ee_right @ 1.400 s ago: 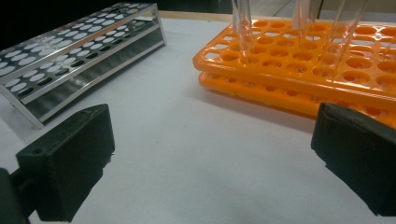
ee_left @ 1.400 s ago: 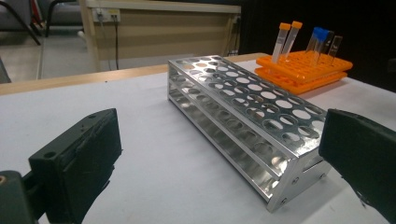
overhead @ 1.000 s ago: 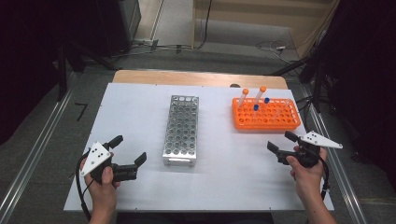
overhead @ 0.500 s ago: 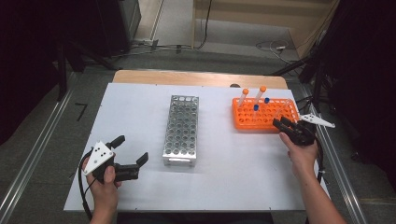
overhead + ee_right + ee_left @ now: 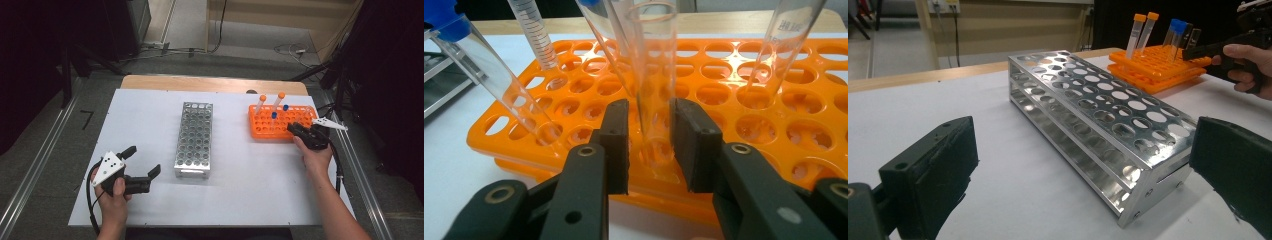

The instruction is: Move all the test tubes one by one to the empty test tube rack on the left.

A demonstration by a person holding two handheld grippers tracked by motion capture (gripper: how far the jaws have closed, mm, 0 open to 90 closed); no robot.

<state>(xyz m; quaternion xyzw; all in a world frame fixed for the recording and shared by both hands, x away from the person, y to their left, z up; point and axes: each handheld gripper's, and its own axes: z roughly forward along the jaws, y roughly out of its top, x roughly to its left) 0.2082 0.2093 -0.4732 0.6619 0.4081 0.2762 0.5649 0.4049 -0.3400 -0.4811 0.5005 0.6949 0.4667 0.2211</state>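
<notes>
At a white worktop [image 5: 150, 125], a person works with a pair of tongs in each hand. The right tongs [image 5: 649, 145] have just been closing around a clear tube [image 5: 651, 75] that stands in the near rows of an orange rack [image 5: 260, 131]; in the right gripper view the tube sits between the two black pads, which stand close on either side of it, though whether they press its wall cannot be told. Seen from above, the right tongs [image 5: 295, 129] reach the rack's near right corner, at the right of the worktop. Other tubes lean in the same rack, two with orange caps [image 5: 281, 95] and two with blue caps [image 5: 285, 107].

The left tongs [image 5: 142, 162] rest low at the near left of the worktop, held in the left hand [image 5: 114, 200], spread wide with nothing between them. Just beyond them, a metal rack [image 5: 194, 137] stands in the middle of the worktop, its holes without tubes, well apart from the orange rack.
</notes>
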